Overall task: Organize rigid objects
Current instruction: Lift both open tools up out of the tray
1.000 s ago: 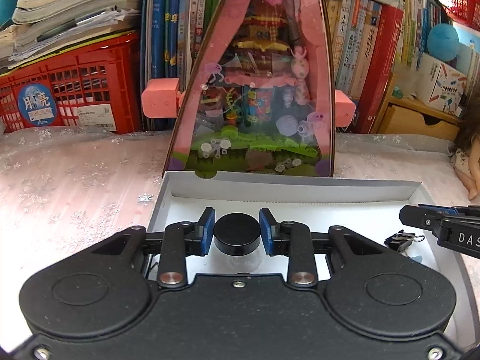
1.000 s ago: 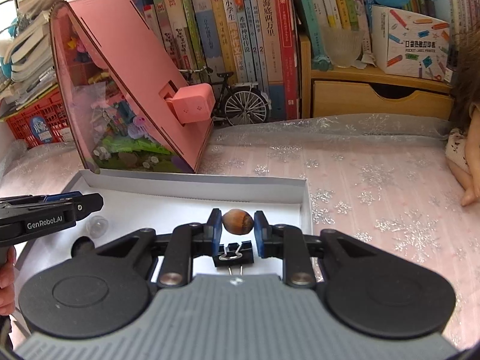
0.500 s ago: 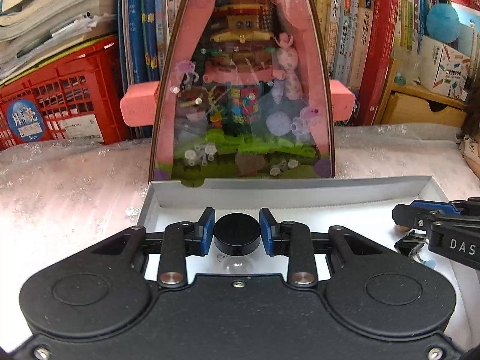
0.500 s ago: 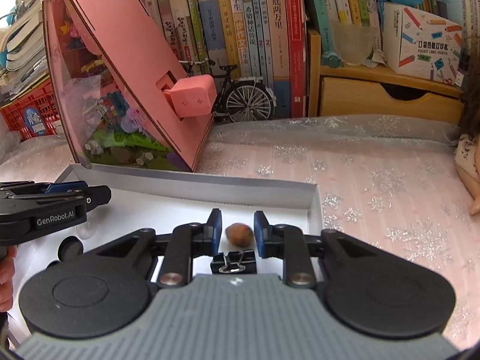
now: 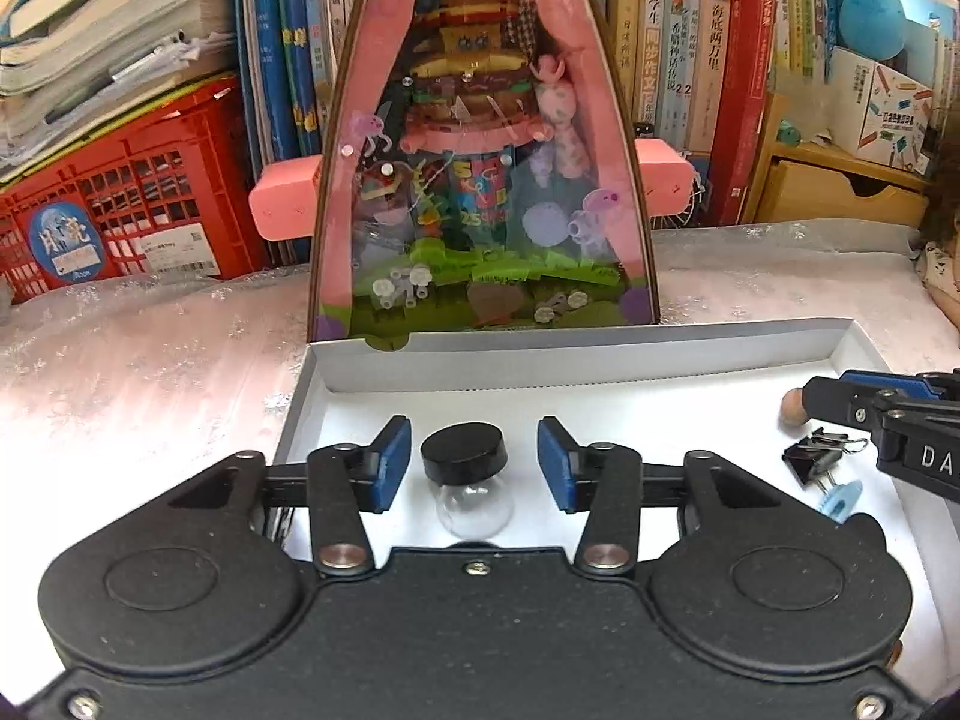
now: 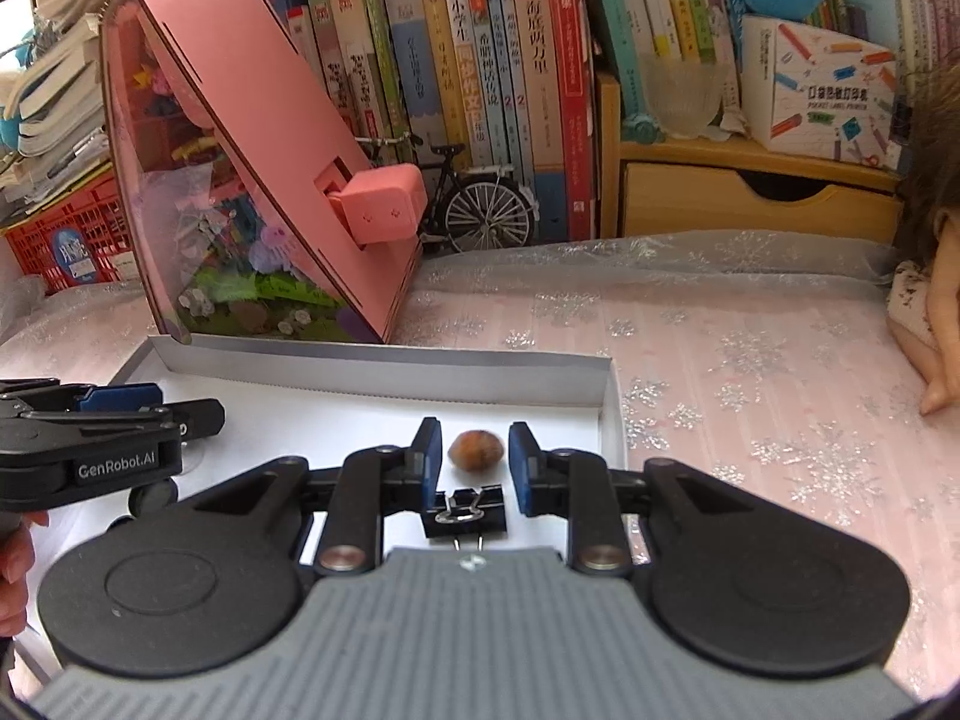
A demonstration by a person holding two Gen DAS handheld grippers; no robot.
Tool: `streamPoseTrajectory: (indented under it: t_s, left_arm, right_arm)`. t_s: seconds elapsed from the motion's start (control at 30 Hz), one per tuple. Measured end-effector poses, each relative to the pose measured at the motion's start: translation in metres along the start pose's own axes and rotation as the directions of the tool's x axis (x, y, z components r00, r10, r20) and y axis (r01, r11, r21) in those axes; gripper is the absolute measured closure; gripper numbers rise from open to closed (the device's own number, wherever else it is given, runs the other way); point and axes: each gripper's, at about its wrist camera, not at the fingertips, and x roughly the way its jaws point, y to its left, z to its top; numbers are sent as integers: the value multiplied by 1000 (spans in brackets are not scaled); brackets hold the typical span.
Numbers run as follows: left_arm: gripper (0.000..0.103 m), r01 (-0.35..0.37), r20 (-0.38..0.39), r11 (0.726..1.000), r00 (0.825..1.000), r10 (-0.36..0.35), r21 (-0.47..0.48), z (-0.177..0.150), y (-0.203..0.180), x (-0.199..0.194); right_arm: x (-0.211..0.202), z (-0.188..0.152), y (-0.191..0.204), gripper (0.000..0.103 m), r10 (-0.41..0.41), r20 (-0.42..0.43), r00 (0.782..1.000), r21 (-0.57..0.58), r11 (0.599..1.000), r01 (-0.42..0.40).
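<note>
Count: you have one small glass bottle (image 5: 471, 483), one nut (image 6: 475, 450), one binder clip (image 6: 465, 511)
White box (image 5: 576, 357): holds all three
Left gripper (image 5: 474, 463): fingers opening, clear of bottle
Right gripper (image 6: 474, 459): fingers opening, clear of nut

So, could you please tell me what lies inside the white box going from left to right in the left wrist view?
Small glass bottle with black cap → brown nut → black binder clip → light blue pushpin.
</note>
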Motion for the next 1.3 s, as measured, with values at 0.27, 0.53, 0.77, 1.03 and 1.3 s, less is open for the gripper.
streamPoseTrajectory:
  t_s: [0.27,0.53,0.77,1.03,1.3]
  left_arm:
    - [36,18,55,1000,998,-17,-6,-7,-4,-37]
    - [26,45,131,999,990,-45,7,-16,-12,-81]
    - [22,71,178,997,982,-69,-5,-35,-13,-116]
    - [21,77,205,997,976,-69,-30,-71,-6,-147]
    - [20,73,207,997,976,-71,-4,-126,-6,-164]
  right_arm:
    - [-30,-5,-1,45,-15,61,998,-8,1000,15]
    - [-66,-14,4,26,-21,126,992,-23,999,24]
    - [-99,-27,12,18,-22,188,982,-52,998,32]
    - [-130,-48,17,14,-28,224,974,-56,998,42]
    - [-146,-97,22,12,-37,261,965,-83,995,61]
